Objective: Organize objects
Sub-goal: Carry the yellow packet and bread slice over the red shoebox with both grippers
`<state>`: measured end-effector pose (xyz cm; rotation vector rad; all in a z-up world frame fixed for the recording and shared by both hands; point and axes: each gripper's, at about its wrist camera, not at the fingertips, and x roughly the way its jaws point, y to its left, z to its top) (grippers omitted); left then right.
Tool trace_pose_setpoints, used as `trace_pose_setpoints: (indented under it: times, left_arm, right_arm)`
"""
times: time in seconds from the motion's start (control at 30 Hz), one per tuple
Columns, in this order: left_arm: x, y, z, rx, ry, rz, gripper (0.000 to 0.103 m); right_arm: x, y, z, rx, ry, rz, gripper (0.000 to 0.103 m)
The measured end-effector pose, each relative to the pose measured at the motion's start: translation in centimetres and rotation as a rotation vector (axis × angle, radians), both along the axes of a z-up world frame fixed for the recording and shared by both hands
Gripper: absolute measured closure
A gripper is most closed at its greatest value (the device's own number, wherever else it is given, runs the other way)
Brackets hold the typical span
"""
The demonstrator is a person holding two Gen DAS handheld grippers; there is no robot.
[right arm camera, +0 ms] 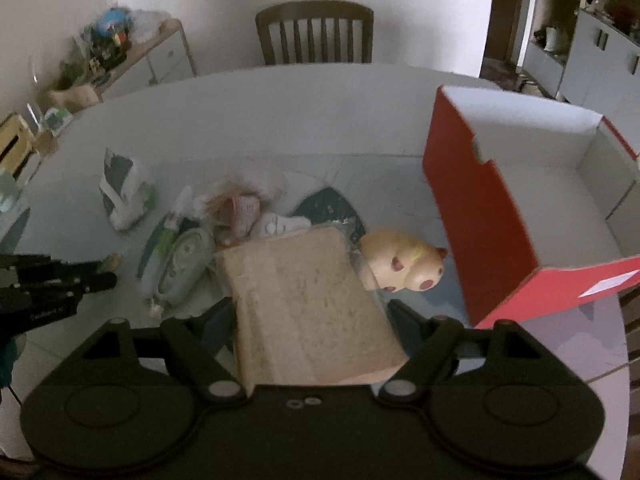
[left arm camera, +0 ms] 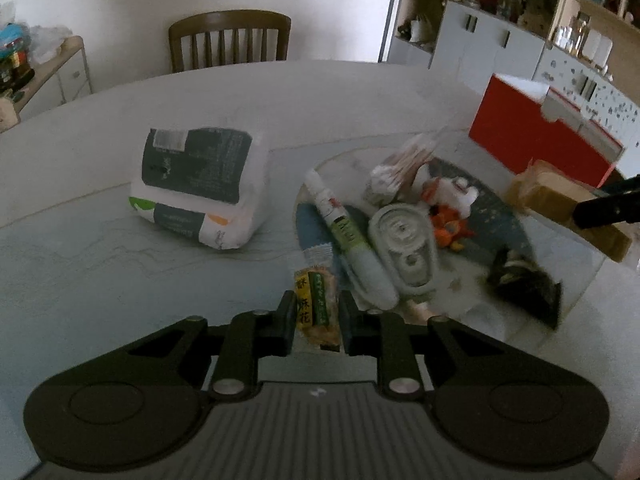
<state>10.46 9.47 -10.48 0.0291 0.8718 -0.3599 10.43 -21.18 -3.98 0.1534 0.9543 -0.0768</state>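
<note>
My left gripper (left arm camera: 316,322) is shut on a small yellow snack packet (left arm camera: 314,310) with green print, held above the table. My right gripper (right arm camera: 312,320) is shut on a wrapped loaf of sliced bread (right arm camera: 308,304) and holds it up; the loaf also shows in the left wrist view (left arm camera: 560,204). A pile lies on the round glass turntable (left arm camera: 580,280): a green-and-white tube (left arm camera: 344,232), a grey oval device (left arm camera: 404,248), cotton swabs (left arm camera: 404,164), an orange toy (left arm camera: 450,224). A red open box (right arm camera: 480,216) stands to the right, empty inside.
A white-and-dark tissue pack (left arm camera: 200,184) stands left of the pile. A beige piglet toy (right arm camera: 404,266) lies beside the red box. A dark wrapped item (left arm camera: 524,284) lies at the turntable's right. A wooden chair (left arm camera: 230,38) stands behind the table; cabinets line the walls.
</note>
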Motion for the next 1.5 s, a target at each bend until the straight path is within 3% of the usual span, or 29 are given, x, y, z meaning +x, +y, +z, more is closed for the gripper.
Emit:
trace_pose_setpoints:
  times: [0.2,0.6,1.0,1.5]
  left_arm:
    - [-1.1,-2.1,3.1,-0.028,-0.007,-0.011,0.082]
    - [-1.5,-10.7,8.0,-0.082,-0.05,-0.063,0.082]
    - [0.0,-20.4,10.5,-0.084,-0.082,-0.137,0.082]
    - [3.4,-31.5,11.6,-0.057,-0.092,-0.235,0.082]
  right_arm:
    - [-1.1,-1.3,2.1,0.008,-0.036,-0.032,0.022]
    - [-3.1,-6.7,6.1,-0.009,-0.105,-0.039,0.022]
    - [-3.7,-13.8,7.2,-0.063,-0.14,-0.039,0.022]
    - [-2.6,-21.5,6.5,-0.128,-0.15,-0.093,0.022]
